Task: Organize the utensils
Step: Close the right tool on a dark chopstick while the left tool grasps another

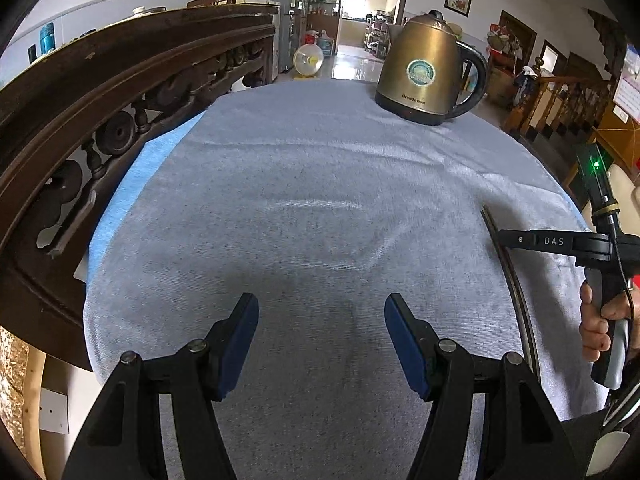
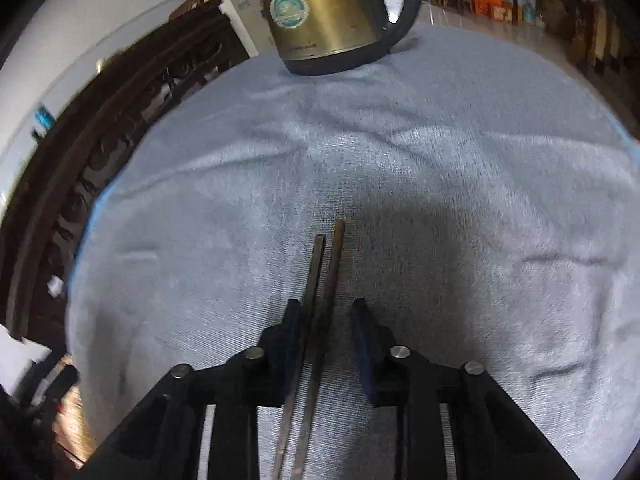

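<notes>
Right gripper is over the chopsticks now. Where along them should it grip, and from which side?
Grip the chopsticks near mid-length, coming from above with a pad on each long side. They lie flat, close together, nearly parallel on the grey cloth, so squeezing across them should gather both. The right gripper already straddles them; the right pad looks not yet touching.

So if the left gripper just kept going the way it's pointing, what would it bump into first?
Probably only the grey-blue cloth on the table. The left gripper tilts downward with its fingers apart and nothing between them. The brass kettle stands farther off and to the right, though depth is hard to judge here.
</notes>
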`<state>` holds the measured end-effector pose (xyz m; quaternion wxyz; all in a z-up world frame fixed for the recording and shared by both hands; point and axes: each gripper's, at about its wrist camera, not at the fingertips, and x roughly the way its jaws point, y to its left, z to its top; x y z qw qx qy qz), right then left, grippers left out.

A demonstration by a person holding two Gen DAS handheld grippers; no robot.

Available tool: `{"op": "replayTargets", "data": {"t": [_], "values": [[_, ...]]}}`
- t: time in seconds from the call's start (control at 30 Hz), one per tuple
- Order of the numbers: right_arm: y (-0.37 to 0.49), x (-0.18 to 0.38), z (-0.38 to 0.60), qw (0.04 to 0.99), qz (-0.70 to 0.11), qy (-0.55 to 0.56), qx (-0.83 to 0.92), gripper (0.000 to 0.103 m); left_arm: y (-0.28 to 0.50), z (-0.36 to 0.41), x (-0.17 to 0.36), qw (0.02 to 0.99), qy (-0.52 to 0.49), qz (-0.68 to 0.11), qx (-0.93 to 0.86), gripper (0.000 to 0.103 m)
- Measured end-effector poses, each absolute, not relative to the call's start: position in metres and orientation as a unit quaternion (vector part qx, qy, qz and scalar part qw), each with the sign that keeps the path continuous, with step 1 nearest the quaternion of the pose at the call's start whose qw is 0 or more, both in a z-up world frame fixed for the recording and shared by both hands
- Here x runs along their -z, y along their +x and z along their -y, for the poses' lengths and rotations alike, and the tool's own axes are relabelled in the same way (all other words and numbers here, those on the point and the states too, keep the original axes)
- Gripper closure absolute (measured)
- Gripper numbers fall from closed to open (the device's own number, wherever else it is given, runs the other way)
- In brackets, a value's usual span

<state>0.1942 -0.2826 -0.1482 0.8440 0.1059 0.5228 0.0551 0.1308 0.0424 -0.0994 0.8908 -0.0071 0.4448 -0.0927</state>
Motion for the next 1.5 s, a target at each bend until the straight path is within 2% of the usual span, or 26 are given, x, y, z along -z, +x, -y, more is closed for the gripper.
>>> {"op": "replayTargets", "data": {"t": [0.13,0.2,0.33,0.63,0.73,0.8,0.9,1.13,1.4,1.5], "values": [[0.196,0.147,0.286,0.843,-0.528,0.092,-0.039,0.082,0.136,-0.040,0.098,0.892,-0.008,-0.443,0.095,0.037],[0.195,0.148,0.294,0.842,-0.529,0.097,-0.036,0.087,0.141,-0.036,0.099,0.892,-0.005,-0.442,0.096,0.037],[0.194,0.147,0.316,0.831,-0.526,0.172,-0.046,0.085,0.150,-0.031,0.101,0.891,-0.013,-0.444,0.095,0.037],[0.210,0.148,0.308,0.827,-0.539,0.158,-0.030,0.085,0.167,-0.013,0.098,0.894,0.003,-0.434,0.111,0.037],[0.215,0.150,0.306,0.832,-0.536,0.143,-0.023,0.087,0.176,-0.003,0.096,0.895,0.015,-0.430,0.120,0.037],[0.215,0.151,0.309,0.832,-0.539,0.131,-0.015,0.096,0.184,0.010,0.093,0.891,0.024,-0.432,0.137,0.037],[0.213,0.150,0.319,0.835,-0.536,0.120,-0.002,0.097,0.194,0.034,0.090,0.883,0.039,-0.436,0.173,0.037],[0.192,0.150,0.367,0.826,-0.545,0.143,0.014,0.097,0.228,0.114,0.103,0.817,0.068,-0.503,0.275,0.037],[0.189,0.152,0.391,0.795,-0.578,0.182,0.008,0.095,0.247,0.171,0.133,0.763,0.090,-0.580,0.271,0.037],[0.195,0.154,0.394,0.784,-0.590,0.193,0.007,0.095,0.251,0.181,0.139,0.767,0.109,-0.580,0.253,0.048]]}}
